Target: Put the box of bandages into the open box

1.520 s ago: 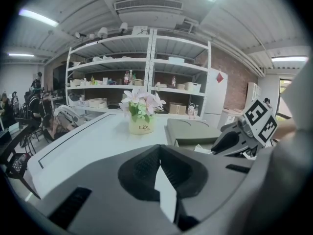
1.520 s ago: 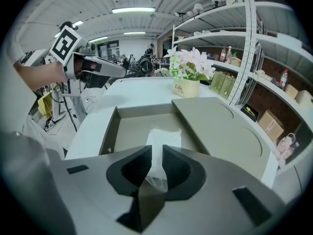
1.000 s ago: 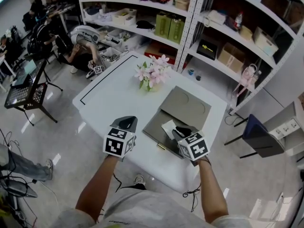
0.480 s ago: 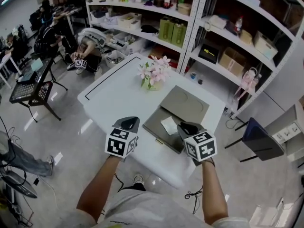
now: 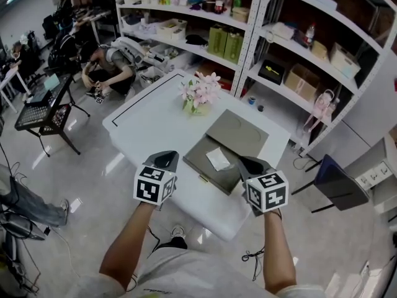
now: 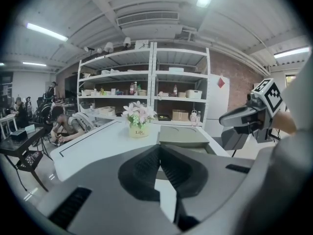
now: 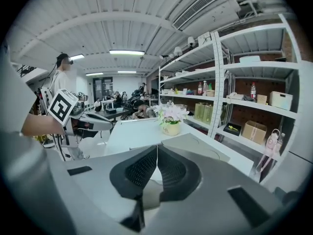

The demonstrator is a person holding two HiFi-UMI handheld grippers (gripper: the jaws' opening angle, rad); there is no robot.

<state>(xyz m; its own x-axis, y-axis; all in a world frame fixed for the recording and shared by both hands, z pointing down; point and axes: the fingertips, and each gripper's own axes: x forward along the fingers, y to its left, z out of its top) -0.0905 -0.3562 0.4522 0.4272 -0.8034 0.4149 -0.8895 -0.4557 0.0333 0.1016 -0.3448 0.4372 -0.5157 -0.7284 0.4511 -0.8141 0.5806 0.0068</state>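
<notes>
The grey open box (image 5: 200, 164) sits on the white table (image 5: 155, 120), its lid (image 5: 239, 132) folded flat behind it. A small white box of bandages (image 5: 218, 159) lies inside the tray, apart from both grippers. My right gripper (image 5: 246, 162) hangs just right of the tray near the table's front edge, shut with nothing in it. My left gripper (image 5: 167, 158) is left of the tray, also shut and empty. In the left gripper view the shut jaws point at the lid (image 6: 183, 135). In the right gripper view the lid (image 7: 195, 146) lies beyond the shut jaws.
A pot of pink flowers (image 5: 200, 95) stands behind the open box. Metal shelves (image 5: 260, 36) full of boxes and bottles line the far side. A person (image 5: 108, 64) crouches on the floor at the far left beside a stand (image 5: 40, 113).
My right gripper has drawn back from over the open box toward the table's front edge. The white box of bandages stays in the tray. The left gripper has barely moved.
</notes>
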